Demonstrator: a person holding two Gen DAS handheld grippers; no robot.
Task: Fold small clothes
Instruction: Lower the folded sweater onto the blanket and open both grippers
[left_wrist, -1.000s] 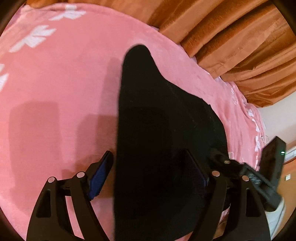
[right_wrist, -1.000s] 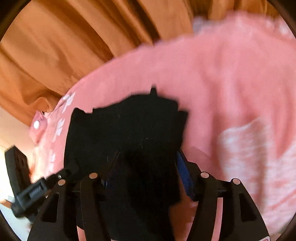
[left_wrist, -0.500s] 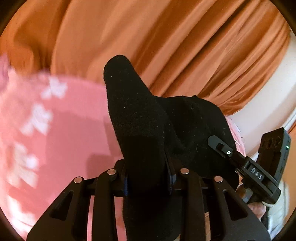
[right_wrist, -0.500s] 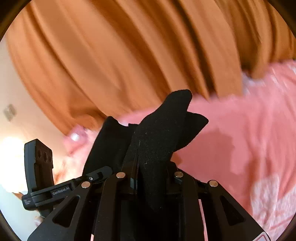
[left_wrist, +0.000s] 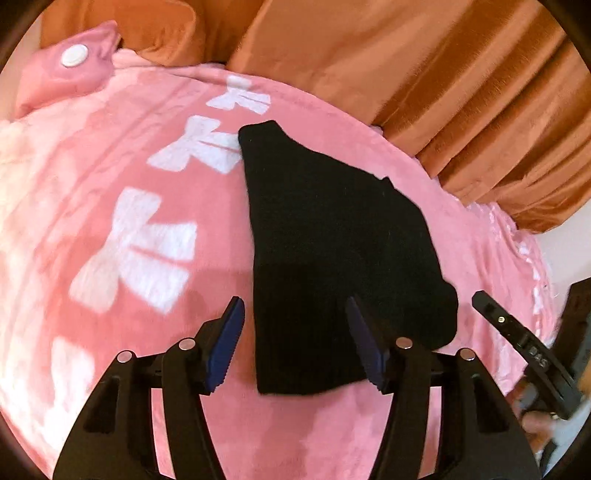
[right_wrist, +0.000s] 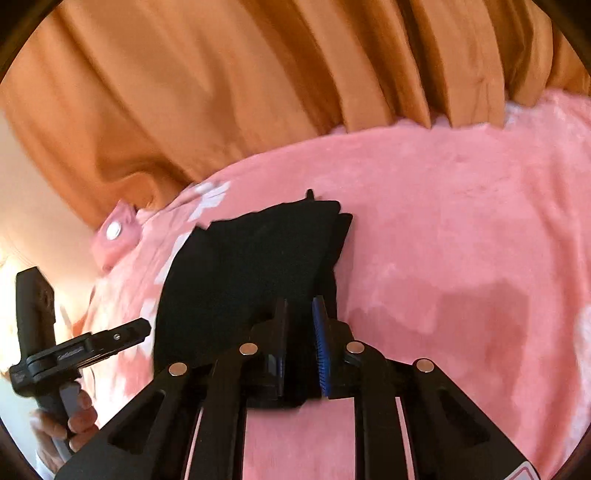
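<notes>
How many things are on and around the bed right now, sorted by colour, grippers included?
Black: 3, the black garment, the left gripper and the right gripper.
Pink: 2, the blanket and the pillow.
Orange: 1, the curtain.
Total: 6.

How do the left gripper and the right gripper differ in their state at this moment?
The left gripper is open with its jaws wide, while the right gripper has its jaws nearly together. The left holds nothing; the right seems to pinch the near edge of the black garment. Both are black with blue pads, above the pink blanket.
</notes>
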